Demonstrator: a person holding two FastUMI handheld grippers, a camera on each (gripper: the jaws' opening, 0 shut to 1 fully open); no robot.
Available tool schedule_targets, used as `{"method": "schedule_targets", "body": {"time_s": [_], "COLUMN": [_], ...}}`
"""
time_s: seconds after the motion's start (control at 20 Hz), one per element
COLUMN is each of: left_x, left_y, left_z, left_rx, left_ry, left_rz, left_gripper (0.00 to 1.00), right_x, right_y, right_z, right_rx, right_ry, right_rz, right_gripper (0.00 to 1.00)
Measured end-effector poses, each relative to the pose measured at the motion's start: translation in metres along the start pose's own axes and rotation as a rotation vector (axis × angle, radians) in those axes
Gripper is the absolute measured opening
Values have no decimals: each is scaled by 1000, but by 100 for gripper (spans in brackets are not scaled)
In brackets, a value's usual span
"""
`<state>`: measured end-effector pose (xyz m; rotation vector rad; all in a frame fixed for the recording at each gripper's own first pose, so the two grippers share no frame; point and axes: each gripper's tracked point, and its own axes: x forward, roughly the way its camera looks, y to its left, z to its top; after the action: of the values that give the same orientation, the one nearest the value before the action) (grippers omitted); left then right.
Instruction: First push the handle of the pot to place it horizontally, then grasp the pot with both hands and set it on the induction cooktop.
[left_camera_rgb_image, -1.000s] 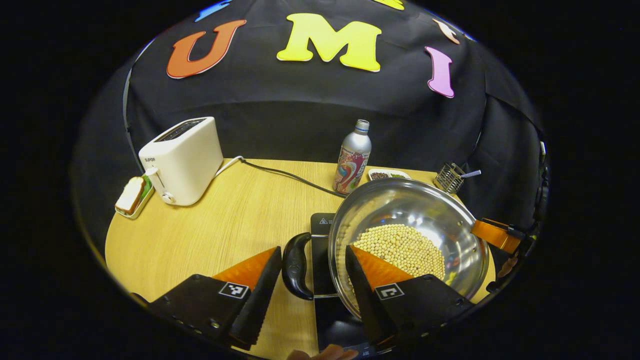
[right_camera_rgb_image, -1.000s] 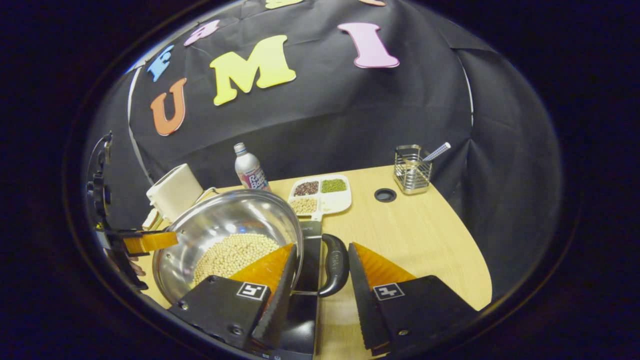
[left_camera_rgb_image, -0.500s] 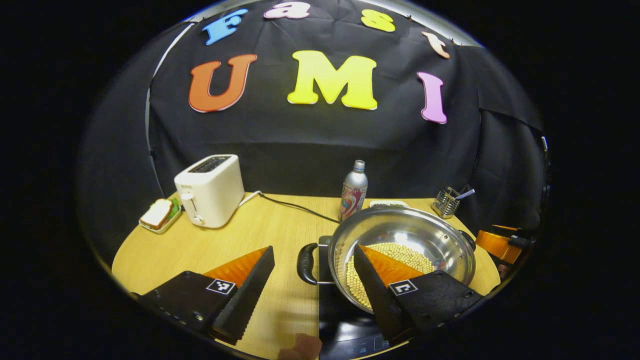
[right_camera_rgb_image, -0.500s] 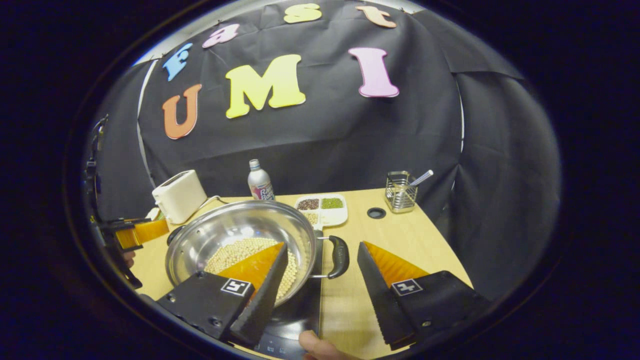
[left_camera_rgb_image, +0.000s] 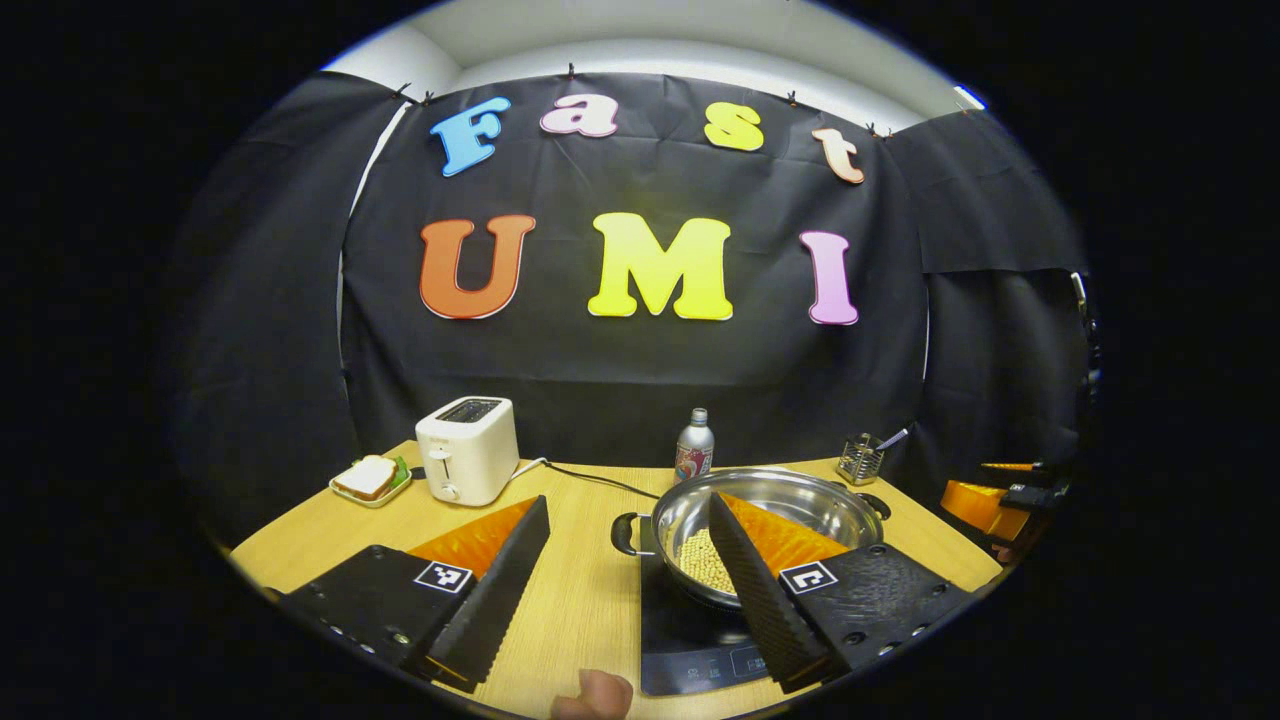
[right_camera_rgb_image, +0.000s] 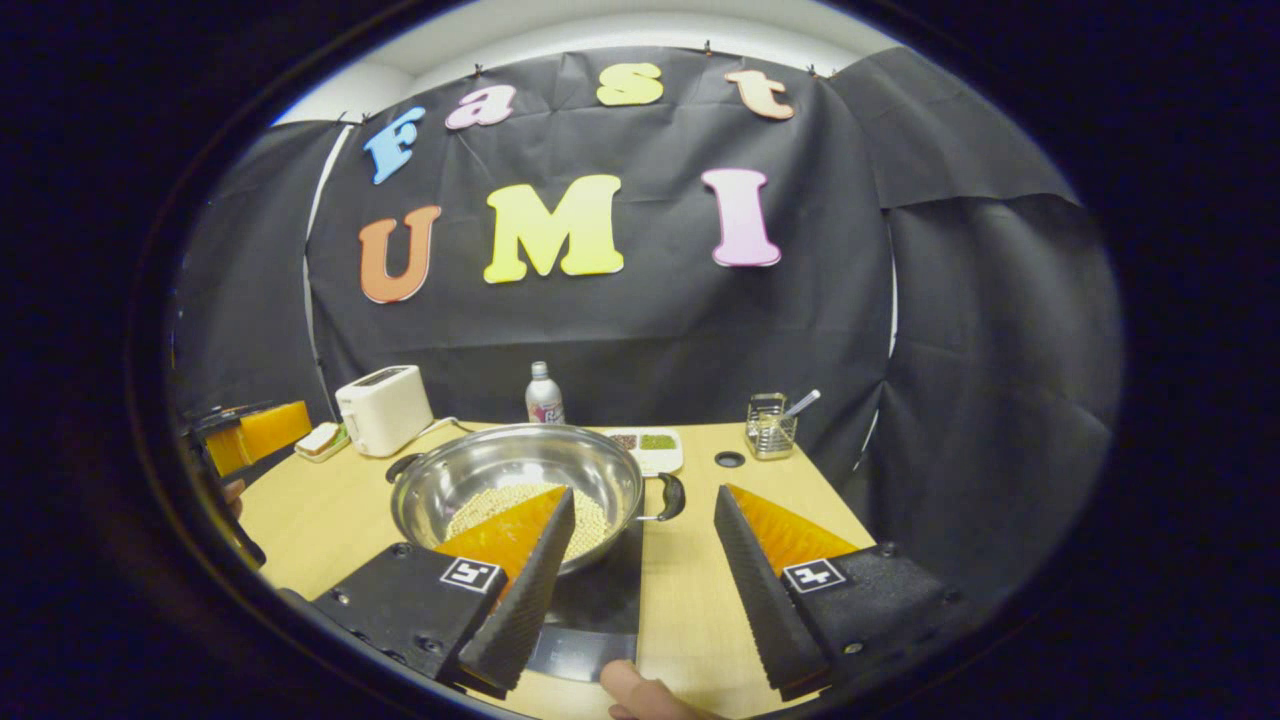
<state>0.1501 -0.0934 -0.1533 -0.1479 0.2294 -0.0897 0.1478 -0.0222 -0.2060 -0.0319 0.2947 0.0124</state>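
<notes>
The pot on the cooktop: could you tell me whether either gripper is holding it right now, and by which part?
Nothing is held. Both the left gripper and right gripper are open, drawn back from the pot, which sits on the induction cooktop.

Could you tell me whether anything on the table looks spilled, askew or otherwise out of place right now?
Nothing stands out. The pot sits level on the induction cooktop, its beans inside with none seen spilled. The toaster and bottle stand upright. Both tongs, left and right, are open, clear of the pot.

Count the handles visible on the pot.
2. One handle sticks out on the pot side toward the divided snack tray; the other handle is on the opposite side, toward the toaster. Both show in the right gripper view.
</notes>
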Motion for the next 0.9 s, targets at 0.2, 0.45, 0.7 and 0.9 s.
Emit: {"method": "schedule_targets", "body": {"time_s": [0.2, 0.45, 0.7, 0.9], "left_x": [-51, -113, -169, -206], "left_y": [-9, -21, -29, -24], "left_z": [20, 53, 88, 103], "left_rx": [3, 7, 0, 40], "left_ry": [-56, -106, -151, -224], "left_rz": [-7, -16, -46, 3], "left_gripper": [96, 95, 95, 95], "right_x": [-56, -138, -209, -246], "right_y": [9, 33, 19, 3], "right_z": [24, 61, 93, 100], "right_rx": [-30, -53, -37, -30], "right_ry": [-83, -208, -330, -381], "right_rz": [-9, 45, 21, -32], "right_gripper": [96, 100, 99, 99]}}
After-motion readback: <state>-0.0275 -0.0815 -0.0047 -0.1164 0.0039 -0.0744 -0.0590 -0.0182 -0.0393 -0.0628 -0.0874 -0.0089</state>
